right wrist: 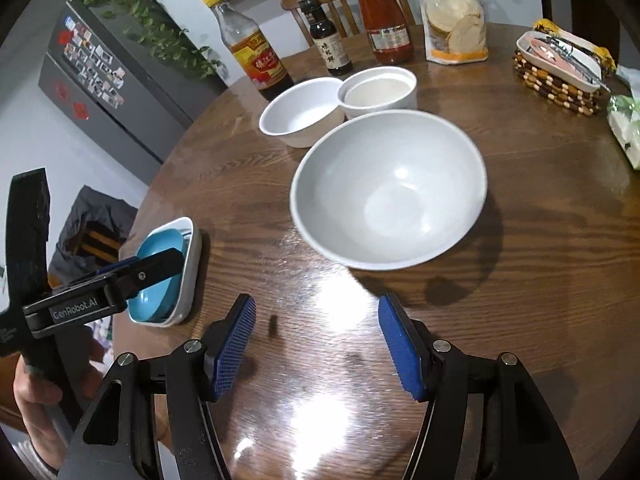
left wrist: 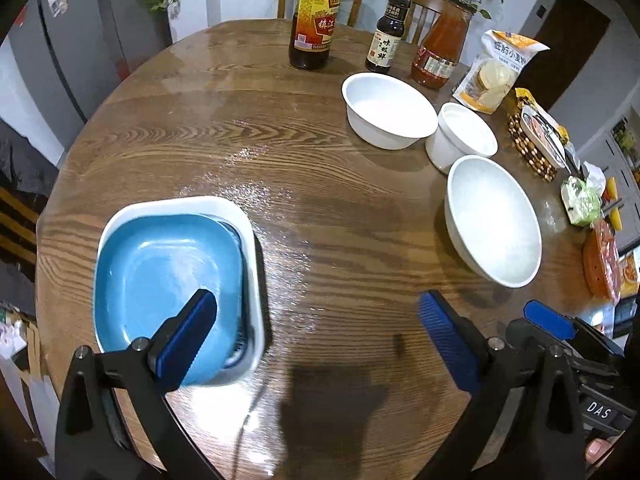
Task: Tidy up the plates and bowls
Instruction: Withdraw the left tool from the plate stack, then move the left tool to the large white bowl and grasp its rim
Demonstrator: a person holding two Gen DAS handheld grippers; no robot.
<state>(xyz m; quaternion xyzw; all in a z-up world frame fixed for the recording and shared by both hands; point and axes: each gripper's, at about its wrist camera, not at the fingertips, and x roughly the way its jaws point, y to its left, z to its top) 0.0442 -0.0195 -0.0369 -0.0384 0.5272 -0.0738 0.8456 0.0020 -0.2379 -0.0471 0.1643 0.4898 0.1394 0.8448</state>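
Round wooden table [right wrist: 520, 240], glossy brown grain, bearing every item listed; positions are given relative to the large white bowl.

Large white ceramic bowl [right wrist: 388, 190], wide and shallow, upright and empty near the table's middle. Square white dish [right wrist: 194, 256], well to the left of the large white bowl at the table edge, with a square blue plate [left wrist: 168, 280] nested inside it. Medium white bowl [right wrist: 300, 114], just behind and left of the large white bowl. Small straight-sided white bowl [right wrist: 378, 92], directly behind the large white bowl and touching the medium one. Behind these stand a tall dark vinegar bottle [right wrist: 256, 56], a small dark sauce bottle [right wrist: 328, 42], a red sauce jar [right wrist: 384, 20] and a printed flour bag [right wrist: 456, 12]. A beaded wooden trivet [right wrist: 560, 88] carrying a white tray sits behind and right.

Left gripper [left wrist: 320, 320], black with blue ribbed pads: fingers spread wide, nothing between them, one pad over the blue plate. Right gripper [right wrist: 318, 348], same build: fingers apart, empty, over bare wood in front of the large white bowl.
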